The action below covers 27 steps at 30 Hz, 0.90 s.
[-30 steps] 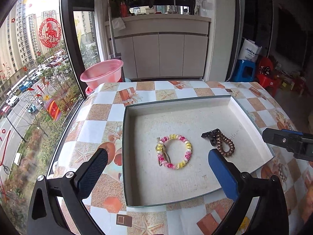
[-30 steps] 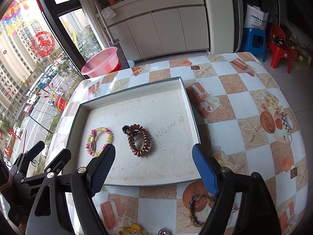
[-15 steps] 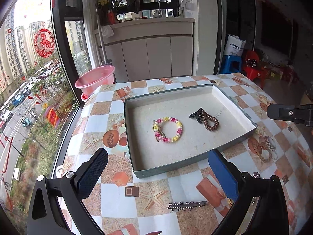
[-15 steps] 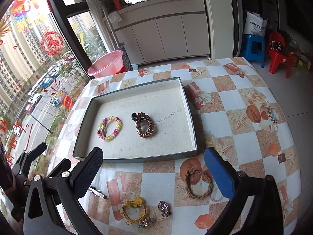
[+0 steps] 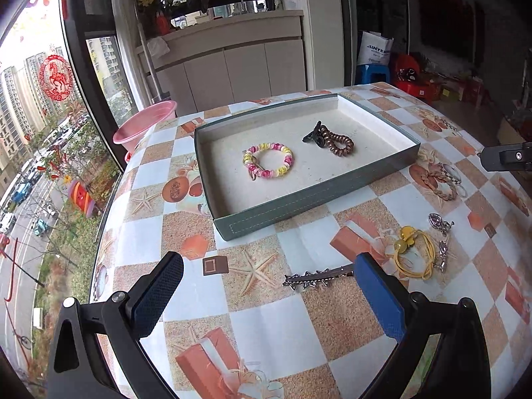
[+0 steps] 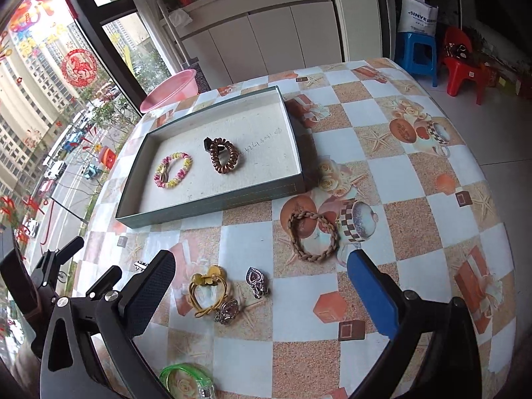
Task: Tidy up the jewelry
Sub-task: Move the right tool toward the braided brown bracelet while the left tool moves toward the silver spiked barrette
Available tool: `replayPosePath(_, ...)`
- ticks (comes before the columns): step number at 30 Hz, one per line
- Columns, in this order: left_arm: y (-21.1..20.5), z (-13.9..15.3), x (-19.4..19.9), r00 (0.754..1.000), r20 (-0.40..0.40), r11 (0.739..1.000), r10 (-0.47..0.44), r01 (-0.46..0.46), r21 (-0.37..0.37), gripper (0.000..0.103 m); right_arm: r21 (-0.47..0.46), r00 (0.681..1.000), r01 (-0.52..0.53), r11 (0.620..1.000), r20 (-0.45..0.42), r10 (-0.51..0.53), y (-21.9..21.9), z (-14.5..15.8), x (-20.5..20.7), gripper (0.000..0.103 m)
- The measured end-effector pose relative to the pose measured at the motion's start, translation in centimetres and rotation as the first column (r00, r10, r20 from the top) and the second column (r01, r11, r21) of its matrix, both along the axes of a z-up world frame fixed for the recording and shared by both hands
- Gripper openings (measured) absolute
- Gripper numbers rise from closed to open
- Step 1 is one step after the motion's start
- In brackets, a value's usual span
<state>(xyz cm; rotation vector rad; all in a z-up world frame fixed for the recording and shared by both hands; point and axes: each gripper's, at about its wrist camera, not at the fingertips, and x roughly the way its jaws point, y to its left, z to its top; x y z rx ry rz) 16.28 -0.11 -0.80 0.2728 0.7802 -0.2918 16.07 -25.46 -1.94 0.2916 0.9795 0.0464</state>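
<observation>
A grey-green tray (image 5: pixel 299 203) (image 6: pixel 212 206) holds a pink-yellow bead bracelet (image 5: pixel 268 165) (image 6: pixel 173 170) and a brown coil hair tie (image 5: pixel 337 142) (image 6: pixel 226 155) with a black clip. On the tablecloth lie a silver star hairpin (image 5: pixel 316 278), a yellow hair tie (image 5: pixel 412 252) (image 6: pixel 206 291), a braided brown bracelet (image 5: pixel 439 184) (image 6: pixel 313 236) and purple gem clips (image 6: pixel 256 282). My left gripper (image 5: pixel 266 294) is open above the hairpin. My right gripper (image 6: pixel 262 294) is open above the yellow tie and clips.
A green bangle (image 6: pixel 188 382) lies at the near table edge. A pink basin (image 5: pixel 146 125) stands beyond the table by the window. White cabinets, a blue stool (image 6: pixel 417 51) and a red chair (image 6: pixel 465 66) stand behind.
Both grippers have pulled back from the tray toward the near side of the table. The loose pieces in front of the tray have come into view. Both stay open.
</observation>
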Motion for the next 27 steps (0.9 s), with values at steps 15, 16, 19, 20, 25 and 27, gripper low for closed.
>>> replayPosePath(15,-0.6,-2.8,0.0,0.996,-0.033,0.996,-0.079,0.080,0.043,0.103,-0.039,0.987,0.110,0.993,-0.117,-0.114,-3.9,-5.5,-3.3,0.103)
replayPosePath(16,-0.8,-3.0,0.1,0.996,-0.034,0.995,-0.086,0.088,0.048,0.103,-0.047,0.986,0.114,0.992,-0.117,-0.118,-3.9,-5.6,-3.1,0.103)
replayPosePath(19,-1.5,-3.4,0.6,0.995,-0.033,0.993,-0.098,0.100,0.070,0.103,-0.071,0.987,0.107,0.992,-0.117,-0.114,-3.6,-6.0,-2.1,0.103)
replayPosePath(20,-1.7,-3.5,0.8,0.995,-0.032,0.992,-0.099,0.101,0.076,0.103,-0.078,0.987,0.101,0.992,-0.117,-0.109,-3.4,-6.1,-1.7,0.103)
replayPosePath(25,-2.5,-3.8,1.3,0.992,-0.032,0.988,-0.126,0.128,0.081,0.103,-0.123,0.987,0.091,0.988,-0.122,-0.106,-2.8,-6.8,0.0,0.103)
replayPosePath(27,-2.8,-3.9,1.4,0.989,-0.032,0.986,-0.143,0.145,0.087,0.103,-0.122,0.986,0.092,0.988,-0.126,-0.107,-2.8,-7.1,0.6,0.103)
